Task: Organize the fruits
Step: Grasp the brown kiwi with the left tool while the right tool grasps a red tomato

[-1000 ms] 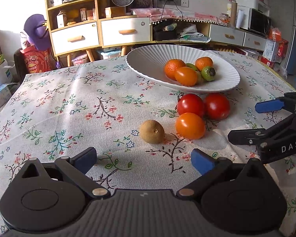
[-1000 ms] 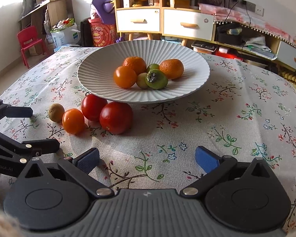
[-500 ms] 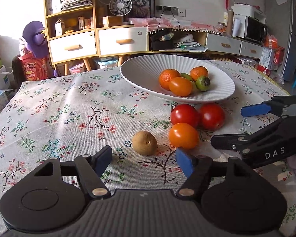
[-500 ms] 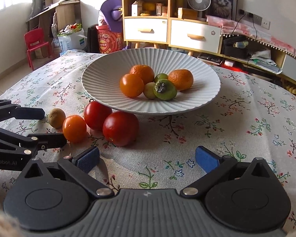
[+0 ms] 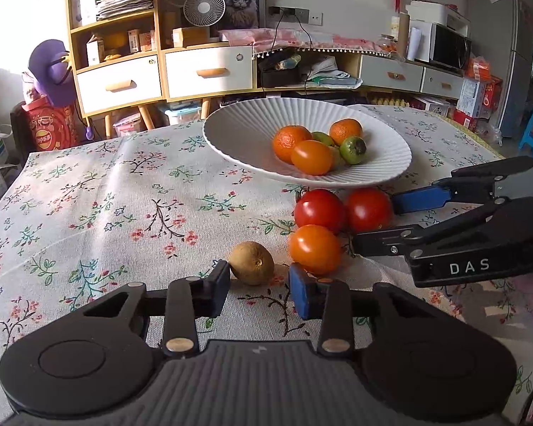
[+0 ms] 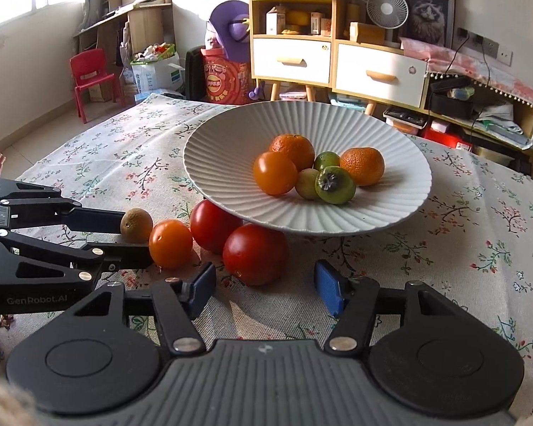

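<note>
The worktop [image 5: 89, 191] is wearing a flowery cloth, and a big white plate [image 5: 245, 135] is sitting on it, holding two oranges, an orange tomato and some small green fruits. Just in front of the plate, four fruits are lying on the cloth: two red tomatoes [image 5: 319, 210] touching each other, an orange tomato [image 5: 314, 248] touching them, and a small brown kiwi [image 5: 251, 262] just beside it.

The left gripper [image 5: 258, 289] is sitting low on the cloth with its jaws partly open, one on each side of the kiwi, but it is holding nothing. The right gripper [image 6: 264, 289] is also partly open and holding nothing, and the nearest red tomato [image 6: 255, 254] is lying just ahead, between its blue pads.

What could be going wrong? The kiwi is round (and looks small), so it may be rolling away if one jaw is bumping it first. The orange tomato is lying very near the left gripper's right finger [image 5: 302, 294], so a push there may be knocking the tomatoes about. The two grippers are also working close together and may be bumping.
</note>
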Motion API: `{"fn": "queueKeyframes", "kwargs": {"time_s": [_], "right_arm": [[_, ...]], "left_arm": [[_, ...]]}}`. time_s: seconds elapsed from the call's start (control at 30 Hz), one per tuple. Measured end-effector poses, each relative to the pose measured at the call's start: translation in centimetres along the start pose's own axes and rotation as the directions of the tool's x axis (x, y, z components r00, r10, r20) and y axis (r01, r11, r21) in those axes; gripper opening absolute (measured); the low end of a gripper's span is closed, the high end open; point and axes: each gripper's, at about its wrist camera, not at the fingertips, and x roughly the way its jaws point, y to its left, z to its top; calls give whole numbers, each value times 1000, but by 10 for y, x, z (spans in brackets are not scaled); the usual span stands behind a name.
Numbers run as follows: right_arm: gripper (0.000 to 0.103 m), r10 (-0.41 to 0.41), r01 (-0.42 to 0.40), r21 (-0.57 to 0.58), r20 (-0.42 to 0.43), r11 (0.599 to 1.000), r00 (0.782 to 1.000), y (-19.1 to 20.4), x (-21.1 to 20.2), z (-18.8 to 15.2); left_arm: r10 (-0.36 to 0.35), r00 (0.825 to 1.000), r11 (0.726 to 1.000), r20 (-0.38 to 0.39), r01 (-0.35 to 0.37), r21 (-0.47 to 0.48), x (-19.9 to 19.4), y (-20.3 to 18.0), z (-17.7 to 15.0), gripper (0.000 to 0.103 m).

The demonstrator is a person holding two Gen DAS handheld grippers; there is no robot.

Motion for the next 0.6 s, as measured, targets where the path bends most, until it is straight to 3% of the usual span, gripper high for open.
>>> {"fn": "queueKeyframes", "kwargs": {"time_s": [0.13,0.4,0.6], "right_arm": [[49,5,-5,8,1,1000,1000,-1,0,1],[36,20,-20,22,5,1000,1000,-1,-1,4],[35,18,-18,19,1,1000,1000,0,-2,4]], "left_arm": [[5,1000,1000,-6,-5,-16,1,3,2,23],[14,1000,999,-9,-15,-41,2,6,4,23],[18,1000,999,-6,-18,-40,0,6,6,21]]}}
